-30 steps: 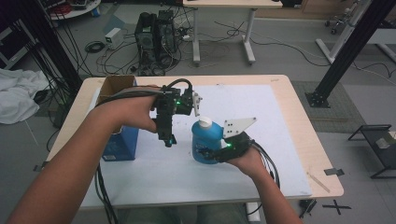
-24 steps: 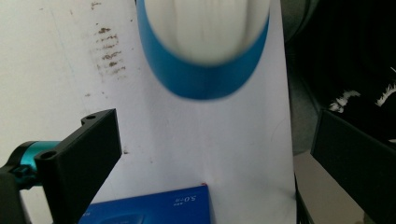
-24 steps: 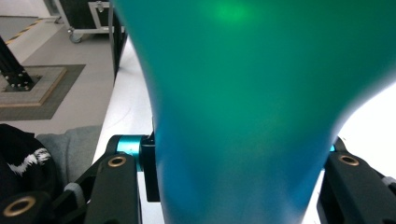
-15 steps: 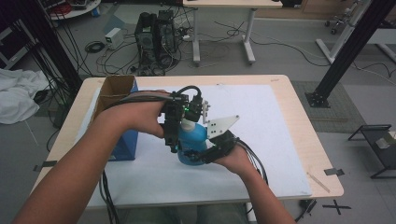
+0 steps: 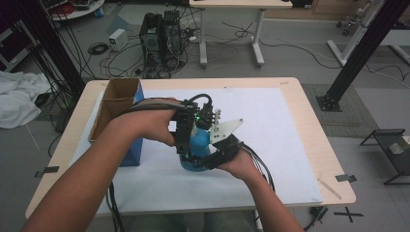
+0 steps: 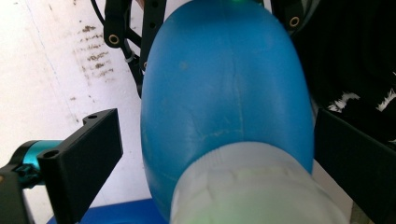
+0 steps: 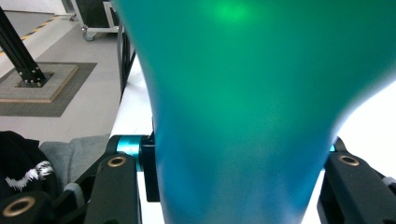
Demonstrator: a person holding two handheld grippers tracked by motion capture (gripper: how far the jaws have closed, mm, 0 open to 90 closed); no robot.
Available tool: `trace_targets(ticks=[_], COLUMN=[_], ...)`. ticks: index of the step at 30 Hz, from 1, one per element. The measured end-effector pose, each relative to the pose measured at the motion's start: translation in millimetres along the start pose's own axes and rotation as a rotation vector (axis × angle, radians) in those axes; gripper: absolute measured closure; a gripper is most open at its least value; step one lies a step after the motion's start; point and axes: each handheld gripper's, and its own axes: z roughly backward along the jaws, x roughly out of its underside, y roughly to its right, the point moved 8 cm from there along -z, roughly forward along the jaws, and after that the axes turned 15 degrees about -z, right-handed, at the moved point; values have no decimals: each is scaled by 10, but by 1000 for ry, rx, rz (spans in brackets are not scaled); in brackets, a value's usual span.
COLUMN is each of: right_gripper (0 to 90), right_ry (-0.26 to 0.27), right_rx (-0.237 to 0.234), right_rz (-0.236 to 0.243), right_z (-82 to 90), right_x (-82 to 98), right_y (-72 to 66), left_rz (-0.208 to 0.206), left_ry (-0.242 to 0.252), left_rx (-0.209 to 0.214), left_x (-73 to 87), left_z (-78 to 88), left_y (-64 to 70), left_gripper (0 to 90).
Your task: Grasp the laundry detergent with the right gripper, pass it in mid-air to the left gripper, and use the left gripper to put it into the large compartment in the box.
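A rounded blue plastic bottle [image 5: 196, 147] with a pale translucent top stands near the middle of a white sheet [image 5: 270, 125] that covers a light wooden table [image 5: 314, 121], caught between two hand-held tools. The right gripper [image 5: 205, 159], carried in the person's right hand [image 5: 237, 164] at the bottle's near side, has its black jaws clamped on the lower body of the bottle; in the right gripper view the blue wall [image 7: 243, 116] sits tight between both jaws. The left gripper [image 5: 186, 145], held in the left hand [image 5: 150, 123], comes down over the bottle from above; in the left gripper view its jaws stand wide, one on either side of the bottle [image 6: 224, 102], with a clear gap at the left jaw and the right jaw close by the bottle's flank. An open brown cardboard box with blue sides [image 5: 116, 104] stands on the table just to the left of the left forearm.
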Motion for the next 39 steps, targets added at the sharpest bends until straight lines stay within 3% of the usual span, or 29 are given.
trace_targets(ticks=[3,4,5,9,10,12,14,17,22,25,26,27,29,31,32,33,35,37,39], right_gripper=[450,450,449,450,450,450,450,450,450,450,450,450,450,450,450,450,450,450,450], right_ry=[-4,11,22,8,38,-2,-12,-10,-12,-15,16,12,19,8,-5,-15,-3,-10,-2], right_rx=[9,14,22,14,26,9,2,3,-4,1,5,1,2,-8,16,12,9,14,12], right_rz=[10,38,36,34,66,3,-24,-10,-26,-18,25,26,26,12,-39,-46,-28,-37,-32], right_z=[-2,-12,-22,-19,-32,-14,-10,-10,-15,-6,-25,-21,-22,-18,-15,-14,-23,-18,-22], right_x=[2,-18,-25,-12,-45,2,16,8,13,14,-22,-19,-25,-12,8,17,4,12,4], right_y=[10,35,38,37,70,14,-9,0,-19,-8,23,19,16,-1,-17,-27,-17,-19,-17], left_rz=[12,-8,24,20,20,18,9,36,-1,34,15,33,24,10,-3,24,28,2,33], left_ry=[-4,-6,-1,3,-3,-2,4,1,-11,-7,-16,-15,-22,-15,-25,-25,-23,-29,-24], left_rx=[2,-6,-4,-7,-10,-18,-20,-19,-22,-18,-29,-29,-28,-26,-39,-25,-27,-28,-27], left_x=[-3,-3,-6,-2,2,4,2,-2,-9,-23,-21,-25,-27,-36,-33,-35,-37,-33,-34], left_z=[-11,-13,-17,-18,-15,-12,-7,-7,-18,-24,-19,-17,-15,-20,-15,-19,-24,-22,-18], left_y=[13,-10,12,0,1,-6,-26,-14,-45,-10,-26,-14,-13,-28,-43,-8,-7,-25,-5], left_gripper=[69,76,79,109,117,139,158,202,247,248,249,250,272,287,290,302,306,337,338])
